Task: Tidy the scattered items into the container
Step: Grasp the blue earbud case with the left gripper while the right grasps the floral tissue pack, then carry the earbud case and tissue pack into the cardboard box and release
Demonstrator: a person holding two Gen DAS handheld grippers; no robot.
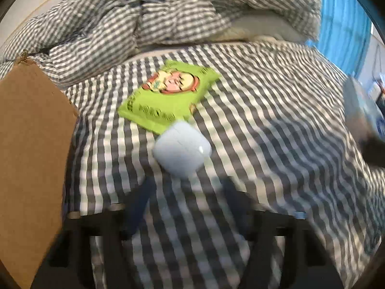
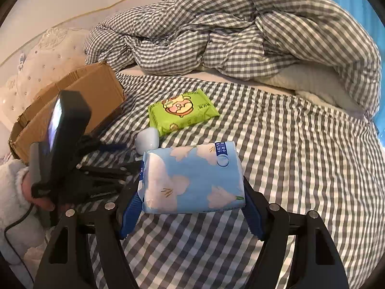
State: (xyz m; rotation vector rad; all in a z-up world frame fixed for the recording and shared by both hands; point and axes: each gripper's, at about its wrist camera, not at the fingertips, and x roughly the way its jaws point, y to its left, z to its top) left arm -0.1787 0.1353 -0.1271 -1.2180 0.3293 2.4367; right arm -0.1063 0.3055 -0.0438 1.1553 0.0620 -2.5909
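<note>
One tissue pack (image 2: 192, 180) in right tongs (image 2: 191, 207) — two items loose.

Bedroom: bed (image 2: 288, 132) w/ rumpled duvet (image 2: 240, 31)

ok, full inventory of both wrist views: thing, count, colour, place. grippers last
tissue pack: 1, light blue with pale flowers, held between the right gripper's fingers, above the bed
wipes pack: 1, lime green with cartoon print, flat on the bed sheet, mid bed
earbud case: 1, white, on the sheet, right beside the wipes pack's near end
cardboard box: 1, brown, open, on the bed to the left
bed sheet: 1, grey and white check
duvet: 1, same check, bunched at the far side
headboard: 1, cream, tufted, far left
curtain: 1, blue, far right
left gripper: 1, black with blue fingers, open, just short of the earbud case
right gripper: 1, black with blue fingers, shut on the tissue pack
</note>
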